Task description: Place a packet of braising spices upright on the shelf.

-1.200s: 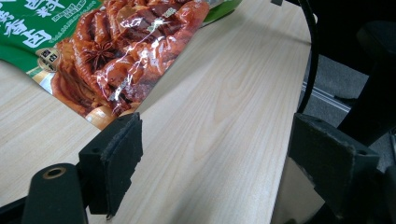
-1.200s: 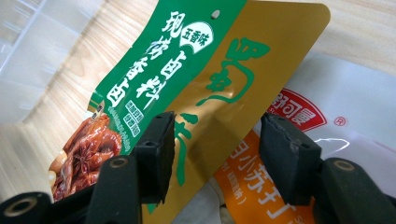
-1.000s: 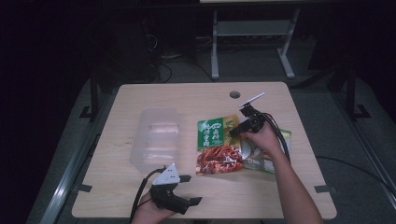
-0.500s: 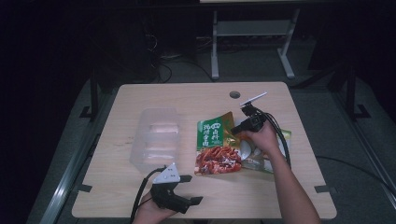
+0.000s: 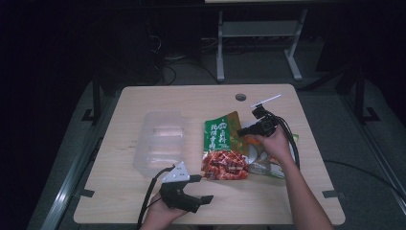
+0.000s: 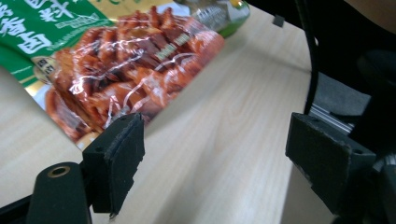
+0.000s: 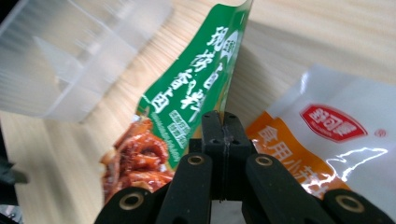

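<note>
A green snack packet with red food printed on it lies mid-table, its right edge raised. My right gripper is shut on that edge; in the right gripper view the jaws are closed together against the green packet. A white and orange packet lies under the right hand, and the right gripper view shows that packet close by on the right. My left gripper is open near the table's front edge. Its jaws stand wide over bare wood just short of the green packet.
A clear plastic container with dividers stands left of the packets; the right gripper view shows it too. The wooden table has a cable hole at the back. Dark floor and metal frames surround the table.
The right gripper has shifted slightly left and toward the person, and the green packet's right edge has come up with it. The left gripper has stayed put.
</note>
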Available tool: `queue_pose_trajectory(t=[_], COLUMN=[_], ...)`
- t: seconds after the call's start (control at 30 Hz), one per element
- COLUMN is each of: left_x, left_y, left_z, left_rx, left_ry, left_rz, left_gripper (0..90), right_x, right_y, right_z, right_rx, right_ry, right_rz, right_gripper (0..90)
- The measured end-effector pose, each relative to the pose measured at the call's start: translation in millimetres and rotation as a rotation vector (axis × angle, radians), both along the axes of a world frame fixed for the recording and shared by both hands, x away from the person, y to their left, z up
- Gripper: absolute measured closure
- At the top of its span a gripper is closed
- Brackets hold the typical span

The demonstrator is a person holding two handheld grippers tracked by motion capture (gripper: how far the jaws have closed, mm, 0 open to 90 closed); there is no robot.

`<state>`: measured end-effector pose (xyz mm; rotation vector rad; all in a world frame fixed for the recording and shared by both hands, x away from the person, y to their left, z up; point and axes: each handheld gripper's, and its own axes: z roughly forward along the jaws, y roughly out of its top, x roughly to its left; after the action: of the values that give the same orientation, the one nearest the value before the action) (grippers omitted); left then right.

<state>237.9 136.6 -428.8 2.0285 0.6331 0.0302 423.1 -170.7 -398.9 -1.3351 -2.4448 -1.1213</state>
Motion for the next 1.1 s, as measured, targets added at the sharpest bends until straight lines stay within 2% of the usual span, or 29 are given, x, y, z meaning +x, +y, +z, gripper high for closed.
queue_pose_trajectory(t=[0.07, 0.23, 0.4, 0.53, 0.67, 0.73, 0.83, 0.9, 0.93, 1.0, 1.1], left_x=[3.6, 15.7, 32.2, 44.4, 58.1, 66.2, 76.0, 82.2, 85.9, 93.6, 103.2], left_y=[-2.2, -9.4, -22.2, -29.8, -37.6, -41.9, -47.5, -50.2, -51.3, -53.1, -56.4], left_z=[1.0, 1.1, -2.8, -3.8, -6.8, -10.0, -14.4, -16.7, -18.2, -21.8, -25.4], left_rx=[-0.005, -0.01, -0.037, -0.043, -0.063, -0.058, -0.076, -0.083, -0.099, -0.128, -0.134], left_ry=[-0.002, -0.008, 0.026, 0.016, 0.023, 0.024, 0.048, 0.076, 0.106, 0.15, 0.191], left_rz=[0.017, 0.044, 0.065, 0.091, 0.132, 0.15, 0.171, 0.176, 0.172, 0.178, 0.156], left_gripper=[19.3, 19.2, 19.4, 19.3, 19.3, 19.3, 19.3, 19.7, 20.4, 24.2, 33.3], right_x=[-5.1, -18.0, -31.8, -41.6, -51.5, -56.6, -62.6, -65.1, -65.9, -67.5, -69.0], right_y=[-0.9, -4.5, -12.8, -19.4, -25.4, -28.4, -32.4, -34.3, -35.2, -37.6, -41.1], right_z=[7.4, 23.9, 40.5, 48.5, 56.2, 60.1, 64.0, 65.2, 65.6, 65.9, 63.6], right_rx=[0.013, 0.018, 0.036, 0.047, 0.058, 0.065, 0.07, 0.074, 0.076, 0.084, 0.089], right_ry=[-0.035, -0.082, -0.141, -0.177, -0.214, -0.23, -0.253, -0.265, -0.269, -0.279, -0.28], right_rz=[0.013, 0.026, 0.046, 0.055, 0.07, 0.076, 0.087, 0.096, 0.097, 0.103, 0.106], right_gripper=[90.0, 90.0, 90.0, 90.0, 90.0, 90.0, 90.0, 90.0, 90.0, 90.0, 90.0])
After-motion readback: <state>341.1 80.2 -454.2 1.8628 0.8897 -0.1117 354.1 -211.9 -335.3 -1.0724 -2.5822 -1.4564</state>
